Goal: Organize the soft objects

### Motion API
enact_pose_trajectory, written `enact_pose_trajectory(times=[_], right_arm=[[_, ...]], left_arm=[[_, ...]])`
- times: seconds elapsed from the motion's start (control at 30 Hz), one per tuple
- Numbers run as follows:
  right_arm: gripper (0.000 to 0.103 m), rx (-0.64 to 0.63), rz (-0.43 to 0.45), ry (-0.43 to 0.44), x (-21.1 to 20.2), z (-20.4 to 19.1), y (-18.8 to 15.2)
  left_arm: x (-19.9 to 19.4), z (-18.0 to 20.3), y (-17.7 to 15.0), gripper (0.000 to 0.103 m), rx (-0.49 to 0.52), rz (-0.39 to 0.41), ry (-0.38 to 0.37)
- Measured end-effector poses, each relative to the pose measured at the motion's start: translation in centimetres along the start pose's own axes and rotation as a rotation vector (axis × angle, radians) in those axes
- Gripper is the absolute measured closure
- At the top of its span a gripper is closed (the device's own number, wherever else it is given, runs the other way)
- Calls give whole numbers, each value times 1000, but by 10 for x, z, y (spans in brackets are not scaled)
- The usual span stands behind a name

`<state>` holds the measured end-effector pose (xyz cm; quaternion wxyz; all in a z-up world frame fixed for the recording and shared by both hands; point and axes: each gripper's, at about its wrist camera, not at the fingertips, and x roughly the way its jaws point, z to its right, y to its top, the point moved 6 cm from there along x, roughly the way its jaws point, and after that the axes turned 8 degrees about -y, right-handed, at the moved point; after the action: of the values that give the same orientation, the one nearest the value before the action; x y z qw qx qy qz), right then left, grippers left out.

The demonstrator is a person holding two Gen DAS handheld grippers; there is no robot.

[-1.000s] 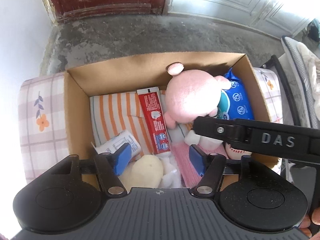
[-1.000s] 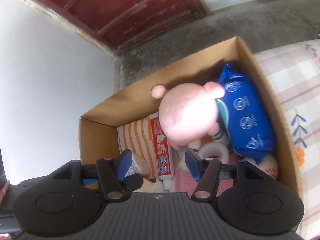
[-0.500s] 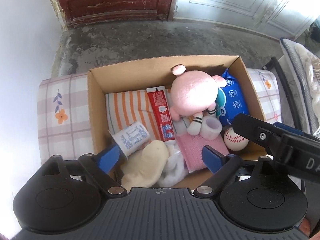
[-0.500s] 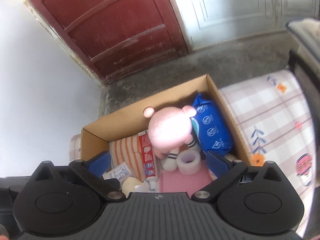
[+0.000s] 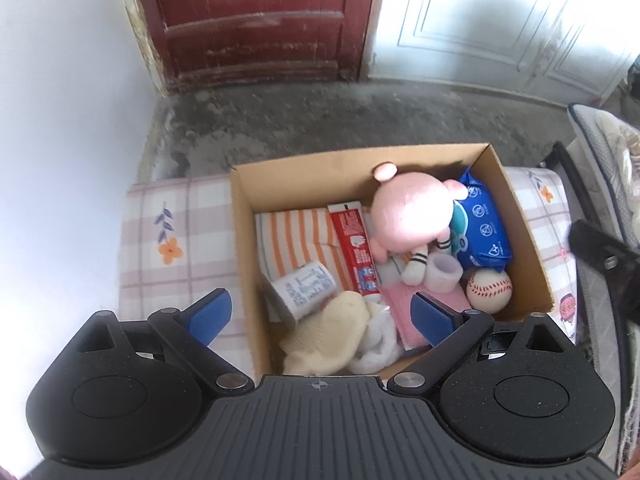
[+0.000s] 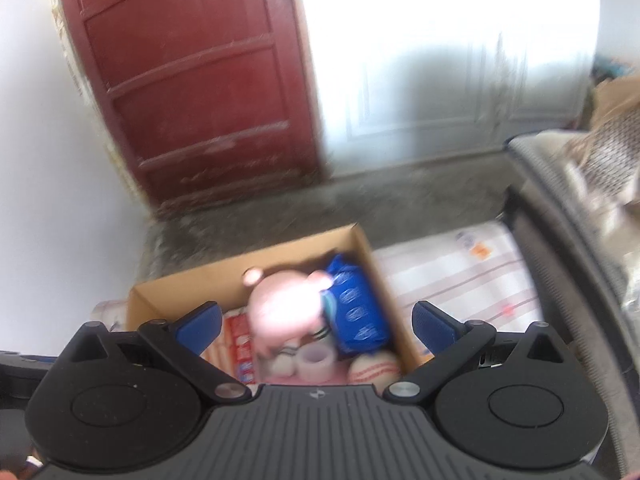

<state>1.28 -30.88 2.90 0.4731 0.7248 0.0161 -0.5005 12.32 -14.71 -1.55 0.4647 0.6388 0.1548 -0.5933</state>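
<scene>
A cardboard box [image 5: 244, 240] on a checked cushion [image 5: 176, 240] holds a pink plush toy [image 5: 412, 212], an orange-striped cloth [image 5: 296, 240], a red toothpaste box [image 5: 356, 248], a blue wipes pack [image 5: 482, 224], a baseball [image 5: 490, 289], a tape roll [image 5: 442, 274], a cream soft item [image 5: 324, 336], a pink cloth [image 5: 400, 312] and a white tube [image 5: 306, 292]. My left gripper [image 5: 322, 314] is open and empty above the box's near edge. My right gripper [image 6: 316, 326] is open and empty, higher up; the box [image 6: 184, 288] and plush toy [image 6: 284, 308] show blurred below it.
A red door [image 5: 256, 20] and white panelled wall [image 5: 500, 28] stand beyond a grey concrete floor [image 5: 340, 124]. A padded chair or bedding [image 5: 604, 140] is at the right, also in the right wrist view [image 6: 560, 200]. The right gripper's body [image 5: 604, 256] shows at the right edge.
Both grippers opened wide and pulled up and back from the box. The box looks smaller in both views. The right gripper has moved out to the right edge of the left view.
</scene>
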Motion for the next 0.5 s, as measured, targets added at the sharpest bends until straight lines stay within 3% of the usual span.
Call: enact_pose_trajectory(times=[0.33, 0.5], right_arm=[[0, 50, 152, -107, -62, 23, 16], [0, 23, 239, -168, -89, 29, 24]], left_arm=[[-44, 12, 1, 0, 37, 115, 1], [-53, 26, 1, 0, 68, 139, 44]])
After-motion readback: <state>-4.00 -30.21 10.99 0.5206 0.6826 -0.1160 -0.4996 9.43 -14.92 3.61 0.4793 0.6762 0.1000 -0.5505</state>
